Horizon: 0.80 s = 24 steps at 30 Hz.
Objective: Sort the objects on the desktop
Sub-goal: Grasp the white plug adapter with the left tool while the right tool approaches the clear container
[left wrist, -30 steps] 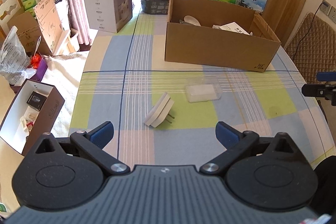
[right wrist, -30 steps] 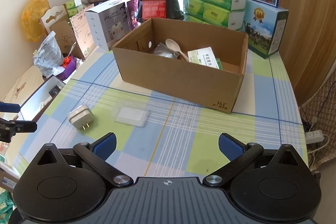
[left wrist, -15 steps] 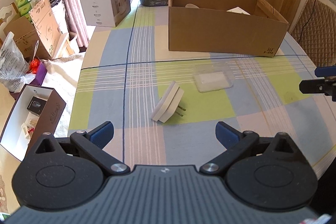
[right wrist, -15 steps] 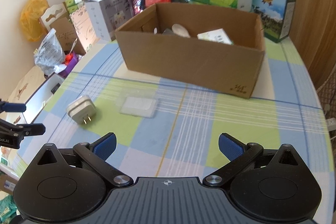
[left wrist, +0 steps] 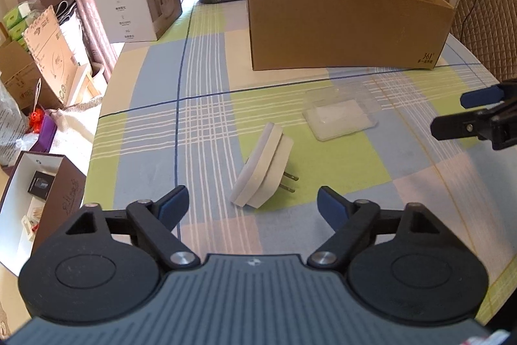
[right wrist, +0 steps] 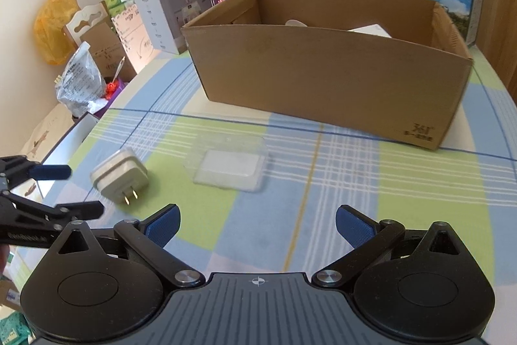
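Just ahead of the left gripper (left wrist: 250,203), whose jaws are spread wide and empty, lies the white plug adapter (left wrist: 263,172) on the checked tablecloth (left wrist: 206,119). It looks light, rigid and smooth; clamp its flat sides, clear of the prongs. The right gripper (right wrist: 257,224) is likewise wide, with the clear plastic case (right wrist: 227,162) ahead.

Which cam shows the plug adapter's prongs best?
Right wrist: the plug adapter has both prongs facing the lens, though slightly blurred. Left wrist shows the adapter sharper and closer but side-on, prongs pointing right, just ahead of the open left hand-held gripper.
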Motion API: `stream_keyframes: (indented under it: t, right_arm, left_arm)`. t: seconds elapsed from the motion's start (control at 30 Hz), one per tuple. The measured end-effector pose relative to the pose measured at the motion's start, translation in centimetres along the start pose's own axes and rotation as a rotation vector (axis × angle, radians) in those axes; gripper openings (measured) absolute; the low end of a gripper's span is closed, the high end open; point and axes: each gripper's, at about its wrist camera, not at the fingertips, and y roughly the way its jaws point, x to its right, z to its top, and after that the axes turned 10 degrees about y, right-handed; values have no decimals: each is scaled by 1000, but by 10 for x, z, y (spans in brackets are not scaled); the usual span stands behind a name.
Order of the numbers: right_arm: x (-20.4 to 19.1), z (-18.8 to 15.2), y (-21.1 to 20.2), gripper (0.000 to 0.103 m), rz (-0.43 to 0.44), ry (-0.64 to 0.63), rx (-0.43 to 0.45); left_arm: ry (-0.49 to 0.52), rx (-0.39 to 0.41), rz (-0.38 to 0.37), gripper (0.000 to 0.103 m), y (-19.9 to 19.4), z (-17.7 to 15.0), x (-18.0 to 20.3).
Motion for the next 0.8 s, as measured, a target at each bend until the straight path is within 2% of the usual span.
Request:
stream_keyframes:
  t: [0.1,0.3,0.47,0.8]
  right_arm:
    - [-2,1,12,100,2,-10,15]
    - [-3,4,31,100,9,-19,17]
    - [-1,11,46,100,20,28,14]
    - [-16,17,69,100,46,59,11]
  left_arm:
    - [7,13,-2,74,11,2,0]
    - [19,33,-21,58,27,5,2]
    - [11,36,-23,35,37,5,1]
    - [-59,68,-18,31,41,4,-13]
